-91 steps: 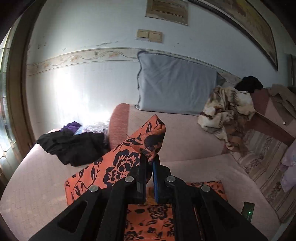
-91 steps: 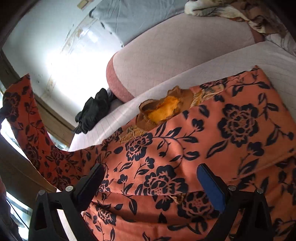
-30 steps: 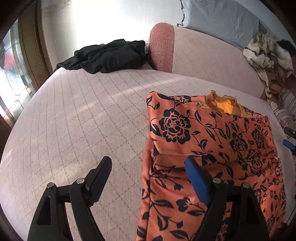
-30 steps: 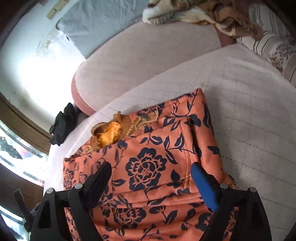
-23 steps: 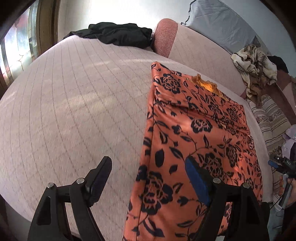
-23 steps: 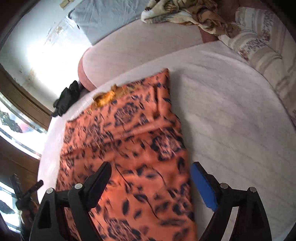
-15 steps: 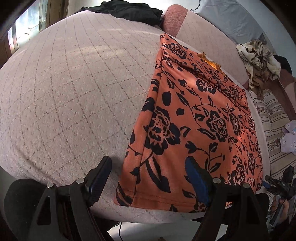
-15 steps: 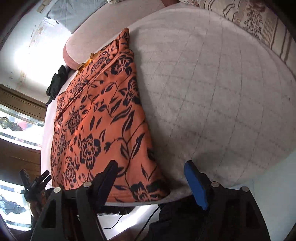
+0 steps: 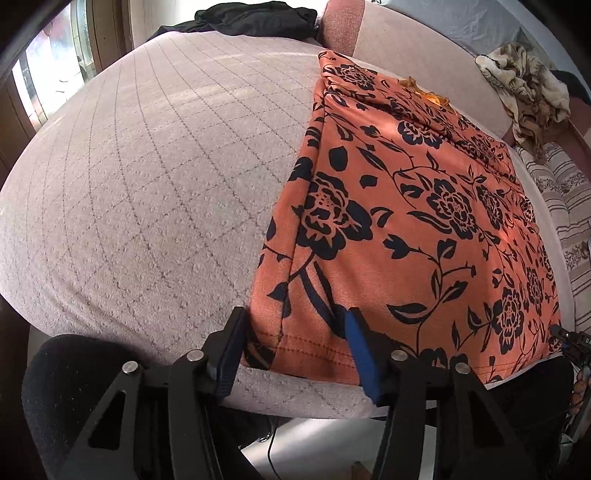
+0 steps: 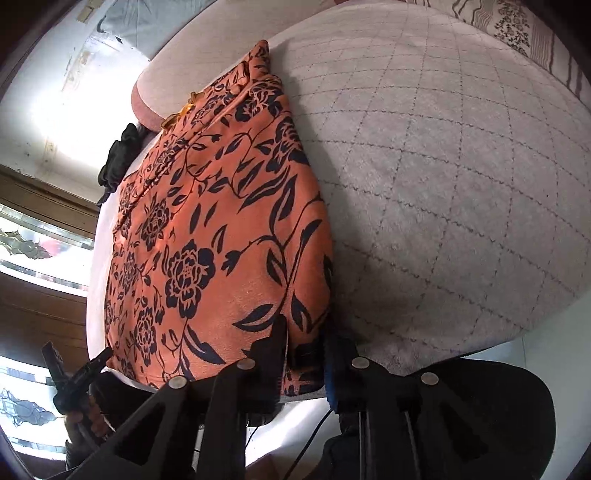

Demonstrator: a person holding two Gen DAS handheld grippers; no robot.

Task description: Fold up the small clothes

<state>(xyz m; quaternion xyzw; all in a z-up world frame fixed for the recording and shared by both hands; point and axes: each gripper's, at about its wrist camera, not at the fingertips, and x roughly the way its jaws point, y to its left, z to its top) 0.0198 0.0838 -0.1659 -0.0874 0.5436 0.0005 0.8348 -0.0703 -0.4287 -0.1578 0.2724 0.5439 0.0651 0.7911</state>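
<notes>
An orange garment with black flowers lies flat on the pale quilted bed, its sides folded in. It also shows in the right wrist view. My left gripper is open, its fingers on either side of the garment's near left hem corner. My right gripper has closed down on the near right hem corner, with cloth pinched between its fingers. The right gripper's tip shows at the far right of the left wrist view.
Black clothes lie at the bed's far left corner by a pink bolster. A patterned blanket and striped cushions lie to the right. A window lies to the left. The bed's near edge drops off below the hem.
Both grippers have drawn back from the garment's top to its near hem. The right gripper has shut on the hem corner. The left has narrowed around its corner.
</notes>
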